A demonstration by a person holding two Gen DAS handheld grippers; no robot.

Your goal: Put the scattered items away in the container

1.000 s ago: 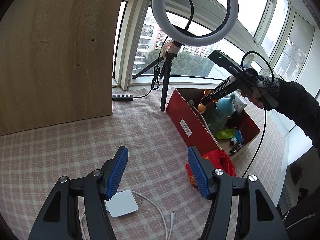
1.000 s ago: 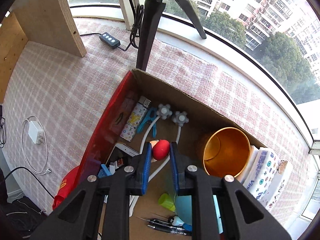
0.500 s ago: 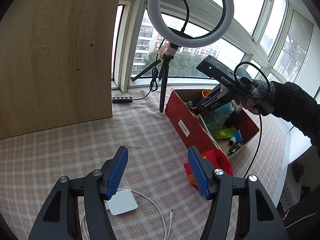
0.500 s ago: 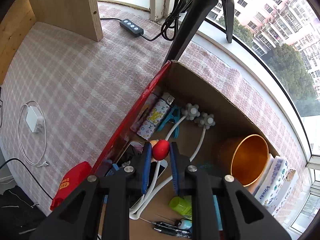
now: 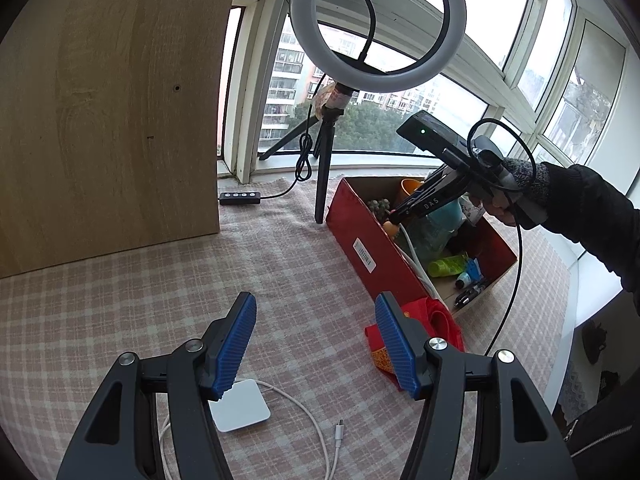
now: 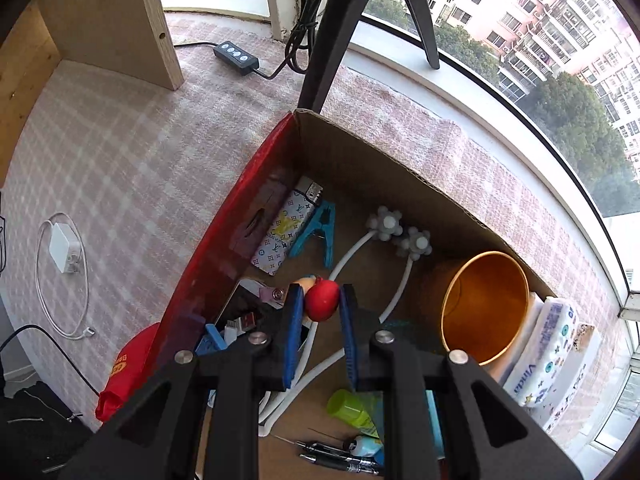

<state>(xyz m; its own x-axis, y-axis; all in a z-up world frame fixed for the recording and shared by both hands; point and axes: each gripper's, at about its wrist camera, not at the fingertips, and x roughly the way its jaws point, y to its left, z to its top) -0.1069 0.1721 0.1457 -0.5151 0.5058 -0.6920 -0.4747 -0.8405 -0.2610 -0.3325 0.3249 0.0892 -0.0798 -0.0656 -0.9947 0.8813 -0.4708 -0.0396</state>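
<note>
My right gripper [image 6: 320,300] points down into the red cardboard box [image 6: 224,248] and is shut on a small red and orange toy [image 6: 322,300]. From the left wrist view the right gripper [image 5: 394,218] reaches into the red box [image 5: 372,256] from the right, held by a gloved hand. My left gripper [image 5: 316,340] hovers open above the checked tablecloth with nothing between its blue pads. A white charger [image 5: 240,406] with its cable lies just below it, and a red cloth pouch [image 5: 438,322] lies against the box's near corner.
The box holds an orange cup [image 6: 484,308], a patterned lighter [image 6: 286,232], a blue clip [image 6: 318,232], a white massager [image 6: 384,224], a green tube [image 6: 352,408], pens and tissue packs [image 6: 548,356]. A ring light tripod [image 5: 324,176], a cable remote [image 5: 240,197] and a wooden panel [image 5: 108,112] stand behind.
My right gripper has sunk lower into the box with the red toy still in its jaws. The left gripper has stayed in place.
</note>
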